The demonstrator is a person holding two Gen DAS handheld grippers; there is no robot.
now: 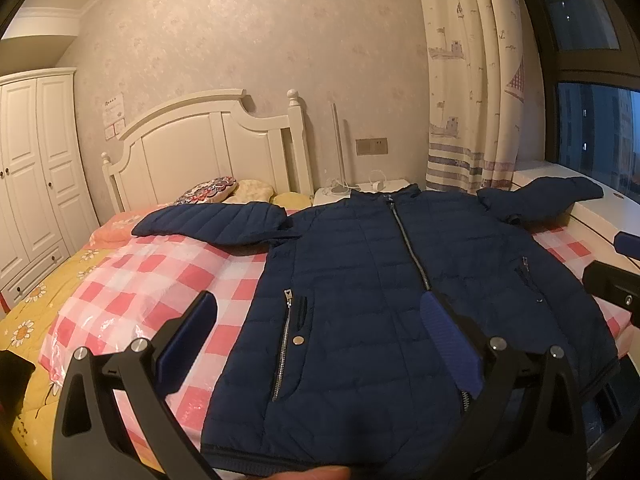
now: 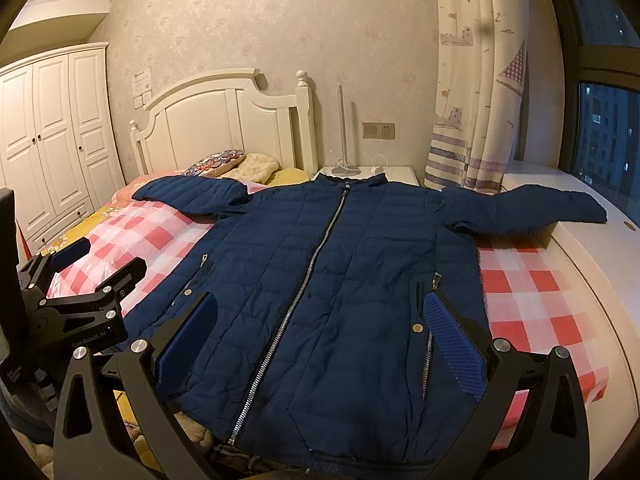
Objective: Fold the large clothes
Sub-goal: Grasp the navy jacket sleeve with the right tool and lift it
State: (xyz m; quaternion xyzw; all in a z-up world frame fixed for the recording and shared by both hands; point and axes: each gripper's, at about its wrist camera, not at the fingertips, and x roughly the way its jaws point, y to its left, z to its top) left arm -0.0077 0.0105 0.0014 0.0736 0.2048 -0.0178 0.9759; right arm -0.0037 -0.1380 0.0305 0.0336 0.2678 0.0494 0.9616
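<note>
A navy quilted puffer jacket (image 1: 360,280) (image 2: 320,272) lies flat, front up and zipped, on a pink-and-white checked sheet (image 1: 160,280) (image 2: 528,304) over the bed. Both sleeves are spread outward; the right sleeve (image 2: 532,208) rests on the white window ledge. My left gripper (image 1: 320,312) hovers open above the jacket's lower left part, near the left pocket zipper (image 1: 285,340). My right gripper (image 2: 320,312) is open above the lower hem, its fingers straddling the centre zipper (image 2: 304,292). The left gripper (image 2: 84,276) also shows at the left edge of the right wrist view. Nothing is held.
A white headboard (image 1: 200,148) and pillows (image 1: 224,192) stand at the far end. A white wardrobe (image 2: 52,132) is at the left, a nightstand (image 2: 376,172) and curtain (image 2: 472,100) behind the jacket, and a white ledge (image 2: 592,240) under the window at right. A yellow daisy quilt (image 1: 28,320) borders the sheet.
</note>
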